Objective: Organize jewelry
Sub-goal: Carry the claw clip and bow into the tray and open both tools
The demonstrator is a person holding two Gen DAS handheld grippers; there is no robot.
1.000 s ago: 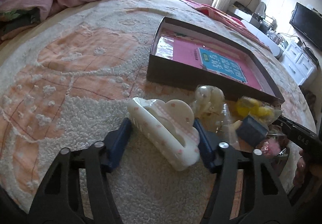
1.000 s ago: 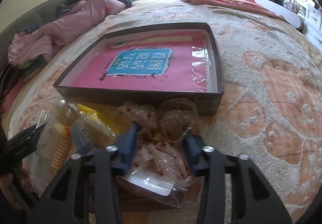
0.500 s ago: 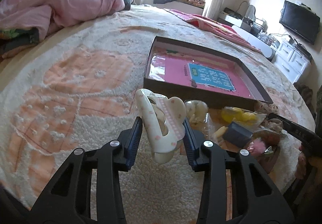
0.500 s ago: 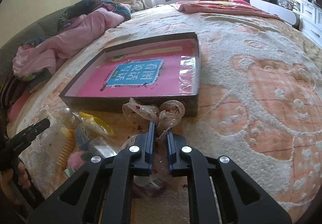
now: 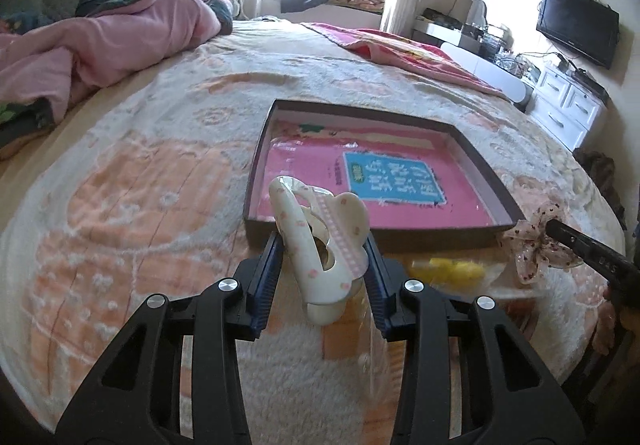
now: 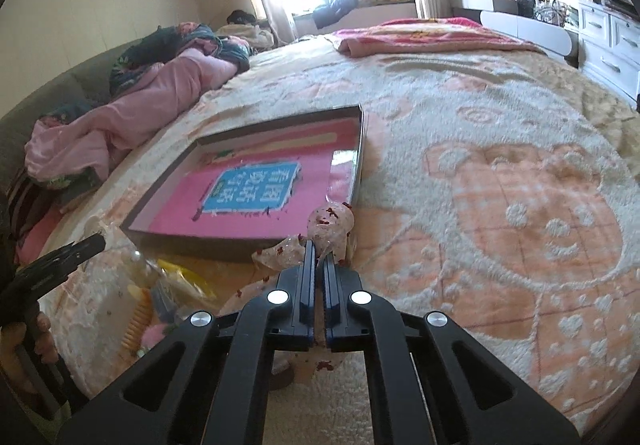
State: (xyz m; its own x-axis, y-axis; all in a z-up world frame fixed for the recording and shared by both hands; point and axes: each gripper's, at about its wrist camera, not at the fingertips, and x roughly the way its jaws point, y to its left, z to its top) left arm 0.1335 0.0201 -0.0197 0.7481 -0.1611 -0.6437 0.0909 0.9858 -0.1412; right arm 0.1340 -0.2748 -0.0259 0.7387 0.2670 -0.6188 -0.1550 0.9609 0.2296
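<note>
My left gripper (image 5: 322, 245) is shut on a white cloud-shaped hair claw clip (image 5: 318, 241) with pink dots, held above the bed just before the box. My right gripper (image 6: 318, 253) is shut on a sheer bow hair accessory (image 6: 330, 223) with red specks, lifted near the box's near right corner; the bow also shows at the right of the left wrist view (image 5: 536, 241). The shallow dark box (image 5: 256, 165) with a pink and blue printed bottom lies open on the bed, also in the right wrist view (image 6: 362, 149).
Several bagged accessories, yellow ones (image 5: 452, 269) among them, lie on the bedspread in front of the box, also in the right wrist view (image 6: 160, 297). A pink quilt (image 5: 100, 41) is heaped at the far left. White drawers (image 5: 568, 105) stand at the right.
Both grippers closed on their items and lifted them off the bed: the left on the claw clip, the right on the bow. Both now sit higher and nearer the box.
</note>
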